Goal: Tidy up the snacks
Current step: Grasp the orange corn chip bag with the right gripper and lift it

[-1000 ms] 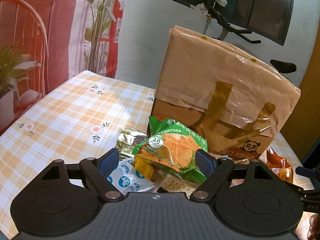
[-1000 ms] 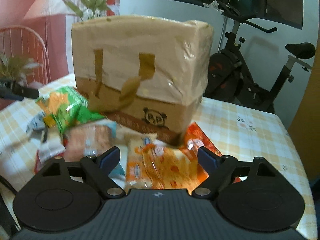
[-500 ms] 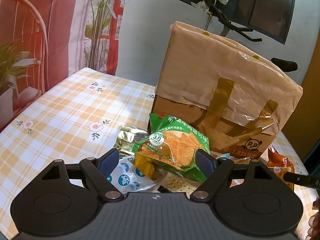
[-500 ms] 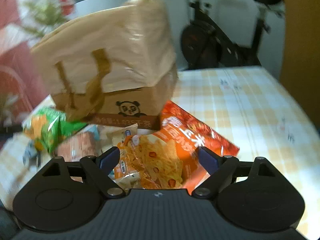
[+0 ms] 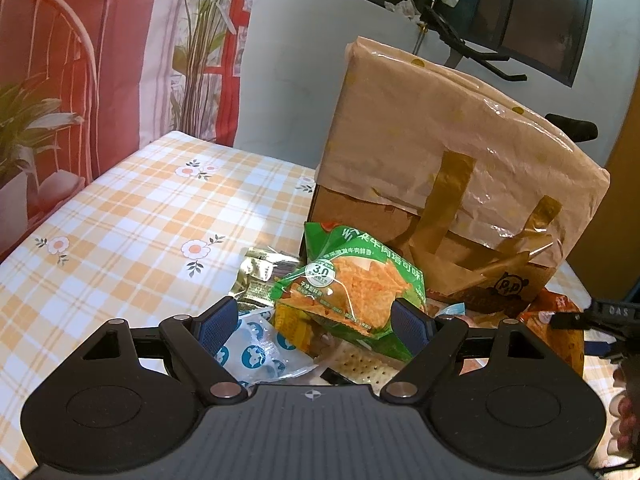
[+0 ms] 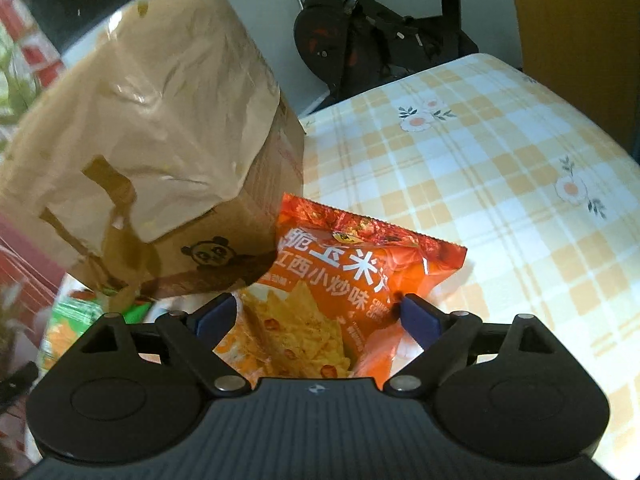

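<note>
A tall brown paper bag (image 5: 440, 152) with a panda print stands on the checked tablecloth (image 5: 140, 220), with snack packets piled at its foot. My left gripper (image 5: 314, 320) is open around a green chip bag (image 5: 352, 288); the right pad is at the bag's edge and the left pad stands clear of it. My right gripper (image 6: 318, 316) is open over an orange chip bag (image 6: 360, 264) that lies flat beside the paper bag (image 6: 160, 120). That bag lies between the fingers, and its lower part is hidden behind the gripper body.
Under the green bag lie a white-and-blue packet (image 5: 260, 352), a silvery packet (image 5: 260, 272) and a cracker pack (image 5: 368, 364). An exercise bike (image 6: 360, 28) stands behind the table. Bare tablecloth (image 6: 500, 180) stretches right of the orange bag. A hand (image 5: 628, 400) shows at the left view's right edge.
The right gripper has rolled and shifted over to the orange chip bag, which now fills the space between its fingers. The left gripper and the green bag have stayed put.
</note>
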